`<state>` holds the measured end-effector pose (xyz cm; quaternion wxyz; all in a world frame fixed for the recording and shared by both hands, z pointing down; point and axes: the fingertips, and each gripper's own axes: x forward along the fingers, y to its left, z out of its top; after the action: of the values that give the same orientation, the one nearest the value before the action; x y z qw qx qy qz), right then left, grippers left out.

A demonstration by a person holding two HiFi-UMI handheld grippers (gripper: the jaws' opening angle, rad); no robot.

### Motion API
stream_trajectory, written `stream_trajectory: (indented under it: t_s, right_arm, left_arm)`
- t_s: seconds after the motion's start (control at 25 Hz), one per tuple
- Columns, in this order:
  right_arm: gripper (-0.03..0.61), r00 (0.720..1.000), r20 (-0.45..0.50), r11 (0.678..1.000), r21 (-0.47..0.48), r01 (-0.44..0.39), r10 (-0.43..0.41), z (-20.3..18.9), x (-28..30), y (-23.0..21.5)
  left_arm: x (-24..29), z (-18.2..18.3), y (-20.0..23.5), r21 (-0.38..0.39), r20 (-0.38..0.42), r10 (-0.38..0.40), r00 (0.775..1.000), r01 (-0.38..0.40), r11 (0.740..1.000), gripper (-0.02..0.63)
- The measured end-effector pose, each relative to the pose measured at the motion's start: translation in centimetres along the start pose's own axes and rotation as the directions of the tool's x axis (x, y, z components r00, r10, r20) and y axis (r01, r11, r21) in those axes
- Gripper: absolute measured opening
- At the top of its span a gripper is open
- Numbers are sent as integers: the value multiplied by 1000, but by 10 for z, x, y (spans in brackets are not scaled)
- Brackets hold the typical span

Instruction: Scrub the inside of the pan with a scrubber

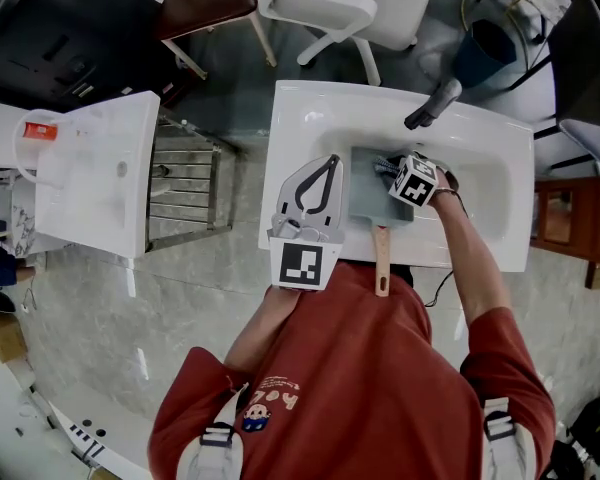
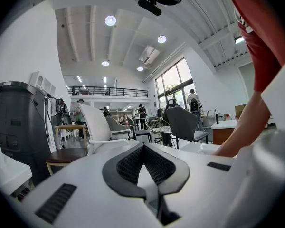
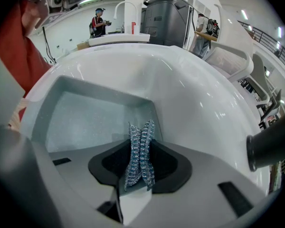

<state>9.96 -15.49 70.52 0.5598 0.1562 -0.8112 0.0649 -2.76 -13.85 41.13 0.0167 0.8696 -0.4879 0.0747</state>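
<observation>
Here right gripper (image 1: pixel 392 172) reaches into the pan (image 3: pixel 80 120), clamped on the scrubber (image 3: pixel 139 151) (left gripper (image 2: pixel 142 147) closed).

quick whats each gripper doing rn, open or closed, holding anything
Left gripper: shut, nothing between its jaws.
Right gripper: shut on the scrubber.

The head view looks steeply down from above the person onto the sink (image 1: pixel 300 118), taking in both tools; the left gripper (image 2: pixel 142 147) view rides close behind its jaws, tilted up at the room beyond their tips, sharing the white chair (image 2: pixel 97 125) with the head view; the right gripper (image 3: pixel 140 151) view sits close behind the scrubber (image 3: pixel 141 129) pinched in its jaws, facing the pan (image 3: pixel 90 120) just ahead, faucet (image 3: pixel 270 148) off to their right; the head view shares all three.
</observation>
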Motion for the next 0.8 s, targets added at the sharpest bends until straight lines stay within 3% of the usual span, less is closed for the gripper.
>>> stream_trajectory:
  t_s: [0.32, 0.56, 0.8]
  right_arm:
    - [135, 984, 9, 983, -38, -178, 179, 23, -50, 32]
    - [137, 927, -22, 926, -48, -375, 374, 32, -80, 73]
    - [137, 874, -20, 873, -28, -487, 486, 37, -78, 92]
  left_arm:
    - [-3, -1, 3, -7, 2, -1, 1000, 1, 1000, 11]
    - [-3, -1, 3, -12, 4, -2, 1000, 2, 1000, 11]
    - [-3, -1, 1, -13, 7, -2, 1000, 2, 1000, 11]
